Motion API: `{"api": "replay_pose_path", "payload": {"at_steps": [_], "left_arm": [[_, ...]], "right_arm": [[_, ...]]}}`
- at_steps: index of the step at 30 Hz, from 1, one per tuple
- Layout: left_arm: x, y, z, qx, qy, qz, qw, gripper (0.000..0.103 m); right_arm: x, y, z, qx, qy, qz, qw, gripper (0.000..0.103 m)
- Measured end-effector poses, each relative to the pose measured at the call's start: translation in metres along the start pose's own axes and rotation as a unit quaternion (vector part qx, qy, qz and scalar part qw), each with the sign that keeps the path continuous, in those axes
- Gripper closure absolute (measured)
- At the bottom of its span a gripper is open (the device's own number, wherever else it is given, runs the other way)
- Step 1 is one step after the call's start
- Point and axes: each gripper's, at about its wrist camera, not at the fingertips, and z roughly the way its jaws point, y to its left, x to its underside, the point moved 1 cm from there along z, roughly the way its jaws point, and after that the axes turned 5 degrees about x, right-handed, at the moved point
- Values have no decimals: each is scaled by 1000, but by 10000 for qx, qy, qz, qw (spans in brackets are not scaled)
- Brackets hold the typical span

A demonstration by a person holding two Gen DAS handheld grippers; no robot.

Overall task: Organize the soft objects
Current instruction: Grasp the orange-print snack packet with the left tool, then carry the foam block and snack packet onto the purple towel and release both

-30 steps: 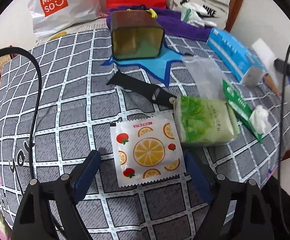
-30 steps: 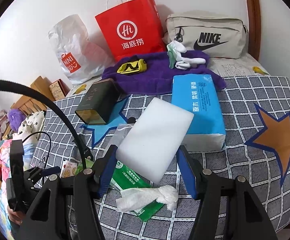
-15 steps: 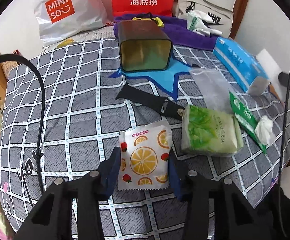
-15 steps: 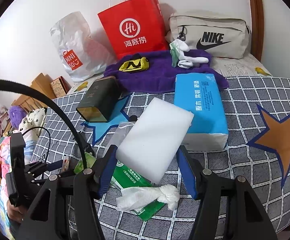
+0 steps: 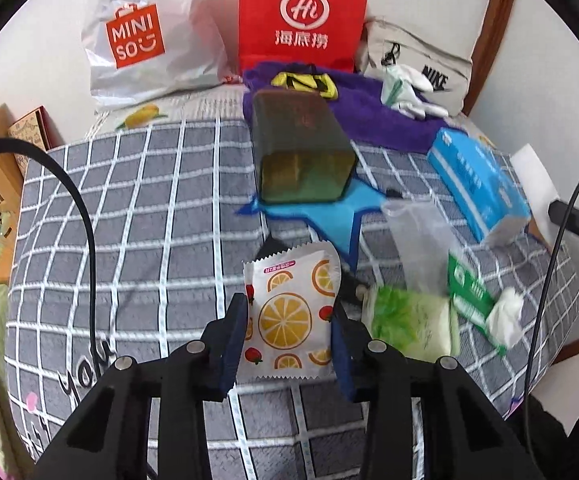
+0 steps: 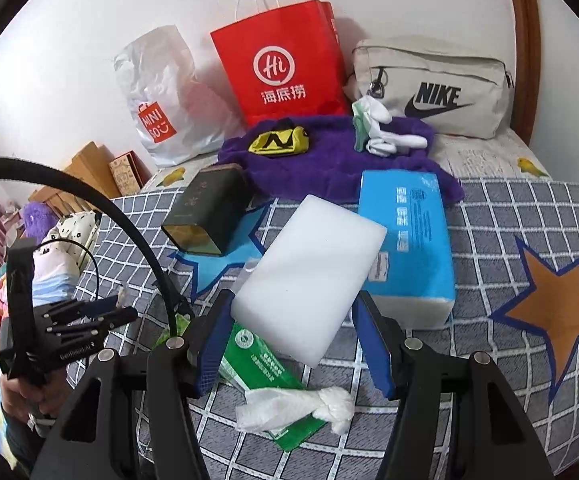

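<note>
My left gripper (image 5: 289, 308) has its jaws still closing, and its blue pads press both sides of a white sachet printed with orange slices (image 5: 289, 280), held tilted just above the checked bedspread (image 5: 129, 220). In the right wrist view the right gripper (image 6: 295, 300) is shut on a white sponge block (image 6: 313, 264), held above the bed. A green tissue pack (image 5: 409, 320) lies right of the sachet. The left gripper (image 6: 89, 316) also shows at the far left of the right wrist view.
A dark green tin (image 5: 301, 152) lies on its side beyond the sachet. A blue tissue box (image 6: 405, 240), a green wipes packet (image 6: 265, 364) with crumpled tissue, and a clear bag (image 5: 417, 232) lie right. A purple towel (image 6: 329, 160), socks and bags line the wall.
The left jaws went from wide open around the sachet to pressing on it, then lifted it off the bedspread. The right gripper and its sponge have not moved.
</note>
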Motion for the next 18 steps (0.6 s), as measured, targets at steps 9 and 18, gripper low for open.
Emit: {"api": "replay_pose_path", "payload": {"at_steps": [9,18], "left_arm": [[-40,-8,-7,-5,-266,75,9996,66],[-89,-25,-1,159,-437,219,9987,66]], "right_arm": [[-25,-7,3,234,-110,-137,9996,43],[-55,-13,3,486,-390,-330,9975,43]]}}
